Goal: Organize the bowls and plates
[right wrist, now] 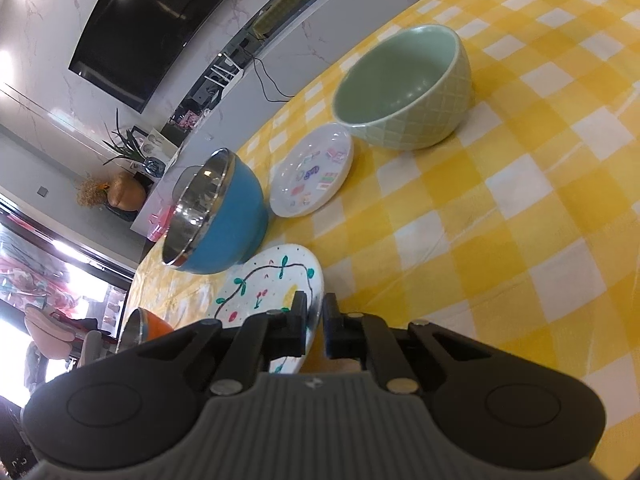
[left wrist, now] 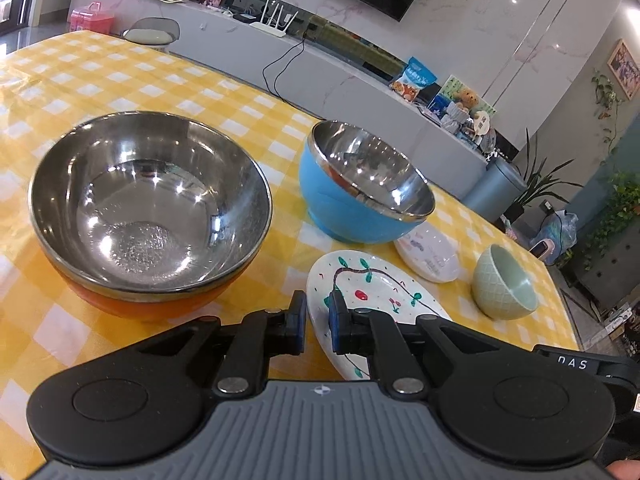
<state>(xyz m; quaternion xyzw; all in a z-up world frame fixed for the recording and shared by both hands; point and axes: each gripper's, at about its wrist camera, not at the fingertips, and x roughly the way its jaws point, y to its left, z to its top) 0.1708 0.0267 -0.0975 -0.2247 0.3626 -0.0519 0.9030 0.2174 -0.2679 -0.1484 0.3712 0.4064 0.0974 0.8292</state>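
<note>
A white plate painted with a vine and cherries (left wrist: 380,292) (right wrist: 264,284) lies on the yellow checked tablecloth (left wrist: 120,80) (right wrist: 520,200). My left gripper (left wrist: 318,322) is shut on its near rim, with one pad over the plate and one outside it. My right gripper (right wrist: 315,322) is shut on the rim at the plate's other side. A steel-lined orange bowl (left wrist: 148,216) (right wrist: 150,322) stands left of the plate, and a steel-lined blue bowl (left wrist: 340,200) (right wrist: 236,208) stands behind it. A small white plate with coloured pictures (left wrist: 428,256) (right wrist: 312,172) and a pale green bowl (left wrist: 504,284) (right wrist: 404,92) stand further right.
A long grey sideboard (left wrist: 360,92) with a router, snack bags and toys runs behind the table, under a wall television (right wrist: 156,20). A grey chair (left wrist: 152,34) stands at the table's far edge. The table's right edge drops off near the green bowl.
</note>
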